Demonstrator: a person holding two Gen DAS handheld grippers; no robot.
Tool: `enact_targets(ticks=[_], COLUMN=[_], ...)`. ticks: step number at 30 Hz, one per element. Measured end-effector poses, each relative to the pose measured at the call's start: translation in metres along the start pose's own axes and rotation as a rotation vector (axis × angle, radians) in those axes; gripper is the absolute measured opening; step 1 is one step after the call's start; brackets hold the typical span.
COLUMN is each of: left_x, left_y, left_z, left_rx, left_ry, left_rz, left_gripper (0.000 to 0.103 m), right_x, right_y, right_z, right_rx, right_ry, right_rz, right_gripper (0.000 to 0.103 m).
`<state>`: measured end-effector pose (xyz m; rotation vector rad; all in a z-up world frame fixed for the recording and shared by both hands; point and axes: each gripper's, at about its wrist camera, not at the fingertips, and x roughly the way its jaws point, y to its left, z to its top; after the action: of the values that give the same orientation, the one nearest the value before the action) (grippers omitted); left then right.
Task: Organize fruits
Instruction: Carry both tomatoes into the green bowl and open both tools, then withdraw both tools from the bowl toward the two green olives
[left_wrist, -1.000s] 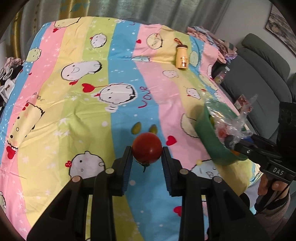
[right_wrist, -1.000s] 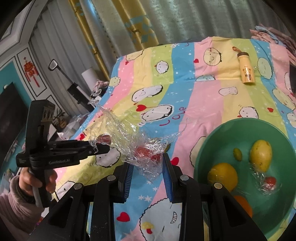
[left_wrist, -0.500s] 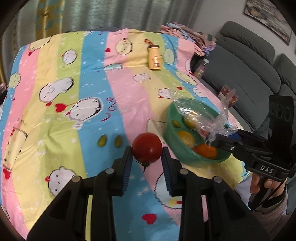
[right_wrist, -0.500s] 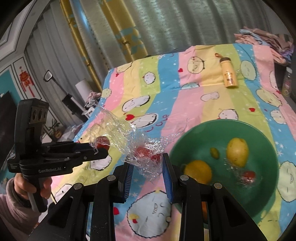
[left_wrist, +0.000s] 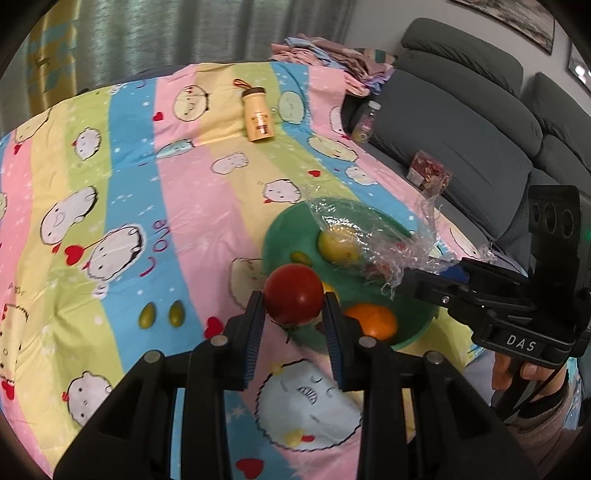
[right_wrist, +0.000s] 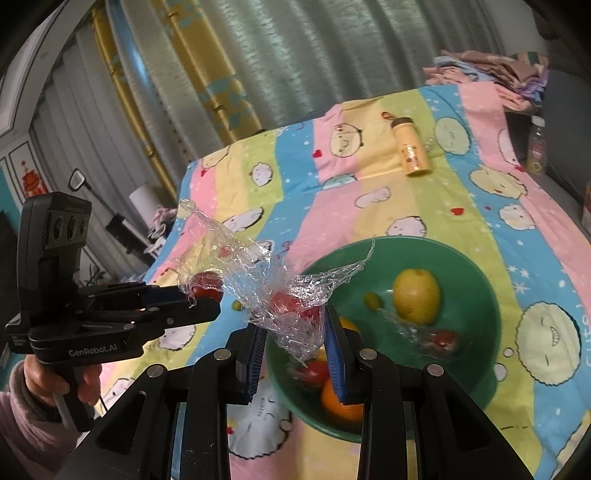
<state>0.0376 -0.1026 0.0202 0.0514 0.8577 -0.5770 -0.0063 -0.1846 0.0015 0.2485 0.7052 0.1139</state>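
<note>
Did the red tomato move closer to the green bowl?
Yes. The left gripper carried the tomato from beside the two small green fruits to the bowl's near rim.

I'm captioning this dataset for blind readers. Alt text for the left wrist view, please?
The left gripper clamps a red tomato above the near rim of a green bowl of fruit on a striped cartoon bedsheet; the right gripper holds crumpled plastic wrap over it.

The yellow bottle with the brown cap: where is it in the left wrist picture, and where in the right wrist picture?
Left wrist: yellow bottle lies upper centre on the striped bedsheet.
Right wrist: it lies upper right, beyond the green bowl.
Shared landmark: the green bowl of fruit, nearer the camera than the bottle in both.
</note>
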Motion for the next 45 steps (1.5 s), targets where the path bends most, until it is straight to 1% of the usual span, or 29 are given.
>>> enact_targets(ticks=[7,18,25,31,33,35,37,39,41,45], left_x=[0.026,0.065,0.074,0.076,0.076,0.073,0.070,0.065,0.058,0.043], left_y=[-0.020,-0.034,-0.035,-0.033,-0.033,-0.032,-0.031,-0.029,-0.026,-0.016], left_z=[0.006,0.005,0.002,0.001,0.000,0.001,0.002,0.003,0.002,0.001], left_rx=[0.036,0.075,0.090,0.083,0.078,0.075,0.068,0.059,0.047,0.012], left_ry=[0.043,0.132,0.154,0.161,0.160,0.153,0.144,0.129,0.110,0.086], left_rz=[-0.017,-0.002,0.019,0.025,0.025,0.024,0.021,0.020,0.023,0.030], left_gripper=[0.031,0.031,0.032,0.032,0.032,0.032,0.037,0.052,0.058,0.064], right_x=[-0.009,0.005,0.007,0.009,0.010,0.009,0.008,0.007,0.006,0.003], right_y=[-0.023,-0.039,-0.044,-0.044,-0.043,-0.043,-0.042,-0.042,-0.042,-0.039], right_z=[-0.004,-0.012,-0.015,-0.015,-0.015,-0.015,-0.015,-0.015,-0.014,-0.012], right_rx=[0.036,0.051,0.062,0.063,0.064,0.063,0.063,0.065,0.068,0.067], right_ry=[-0.003,0.051,0.066,0.075,0.078,0.074,0.072,0.066,0.061,0.048], right_rz=[-0.064,-0.077,-0.091,-0.096,-0.098,-0.101,-0.101,-0.105,-0.104,-0.103], right_gripper=[0.032,0.032,0.032,0.032,0.034,0.039,0.040,0.041,0.043,0.045])
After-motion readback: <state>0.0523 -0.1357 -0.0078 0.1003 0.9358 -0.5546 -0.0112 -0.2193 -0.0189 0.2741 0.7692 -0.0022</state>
